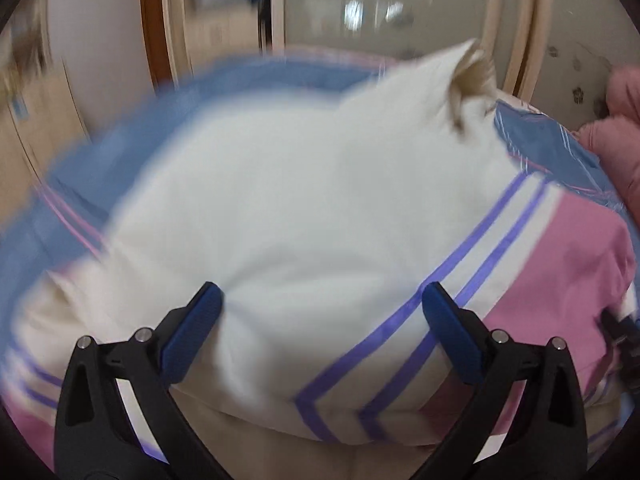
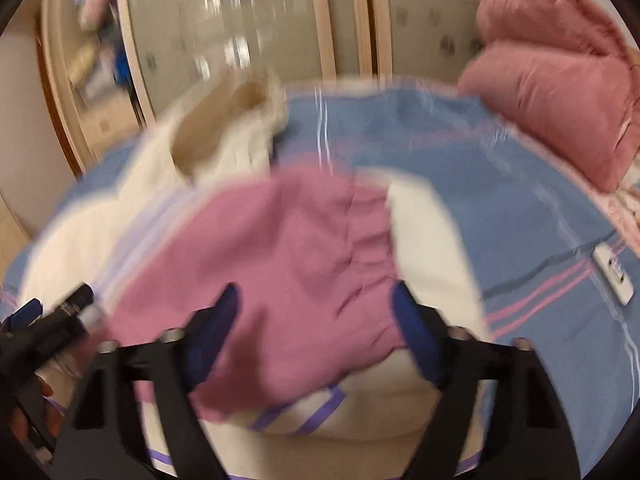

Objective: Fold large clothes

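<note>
Hovering above the jacket, both the left gripper and right gripper stand apart, holding nothing. A shallow pinch could let the layers slip.

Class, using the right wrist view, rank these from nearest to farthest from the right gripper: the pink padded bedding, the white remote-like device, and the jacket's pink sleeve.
1. Pink sleeve of the jacket, lying between the open fingers of the right gripper.
2. White remote-like device, out to the right on the blue bedsheet.
3. Pink padded bedding, piled at the far right corner.
</note>
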Motion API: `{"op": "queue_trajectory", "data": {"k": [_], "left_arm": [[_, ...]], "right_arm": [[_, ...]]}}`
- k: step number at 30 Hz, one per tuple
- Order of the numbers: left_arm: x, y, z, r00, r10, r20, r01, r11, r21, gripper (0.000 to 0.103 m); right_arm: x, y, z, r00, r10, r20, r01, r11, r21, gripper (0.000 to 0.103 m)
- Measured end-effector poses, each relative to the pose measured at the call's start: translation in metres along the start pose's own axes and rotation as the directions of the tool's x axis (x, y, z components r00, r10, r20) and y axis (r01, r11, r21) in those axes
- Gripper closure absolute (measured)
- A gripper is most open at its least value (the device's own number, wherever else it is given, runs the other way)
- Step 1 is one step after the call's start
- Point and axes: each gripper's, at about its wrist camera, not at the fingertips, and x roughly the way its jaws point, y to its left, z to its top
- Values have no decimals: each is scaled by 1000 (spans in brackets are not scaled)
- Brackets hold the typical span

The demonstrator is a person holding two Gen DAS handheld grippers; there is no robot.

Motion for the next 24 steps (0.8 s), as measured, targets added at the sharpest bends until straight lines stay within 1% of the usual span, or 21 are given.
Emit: {"op": "queue_trajectory", "data": {"k": [1,2,3,5,12,15,16,19,21,22,23,24], "left_arm": [[6,4,-3,1000,-20,-3,20,1000,-7,2],[7,3,-3,1000,-16,5,16,1000,2,2],[8,0,-4,1000,5,11,-5,1000,20,2],[9,-4,-5,1000,24,18,-25,999,37,2],[8,-1,-12,999,17,44,-19,999,30,2],[5,-1,-12,999,14,51,-16,999,28,2],[4,-2,-12,999,14,53,-15,999,28,2],[3,-2,-13,998,13,58,-15,1000,27,2],[3,-3,-12,998,15,60,-16,999,27,2],[3,-4,-12,998,15,61,-16,1000,27,2],[3,-4,-13,998,15,62,-16,1000,27,2],[3,-4,-13,998,15,64,-17,1000,26,2]], "right_arm": [[4,3,-2,1000,-23,-3,23,999,-24,30],[6,5,-2,999,-46,-2,46,998,-47,30],[6,6,-1,999,-50,-2,50,998,-47,30],[6,4,-1,999,-46,-6,46,998,-38,29],[5,3,-2,999,-50,-9,50,998,-41,27],[4,3,-2,999,-53,-7,53,998,-30,23],[2,2,-1,999,-50,0,50,998,-22,23],[-21,-4,0,995,-44,91,41,999,31,23],[-33,-5,1,988,-56,144,52,998,35,23],[-34,-5,2,987,-66,144,62,998,30,23],[-29,-4,2,991,-70,118,68,997,21,23],[-17,-6,1,997,-51,57,50,999,21,23]]}}
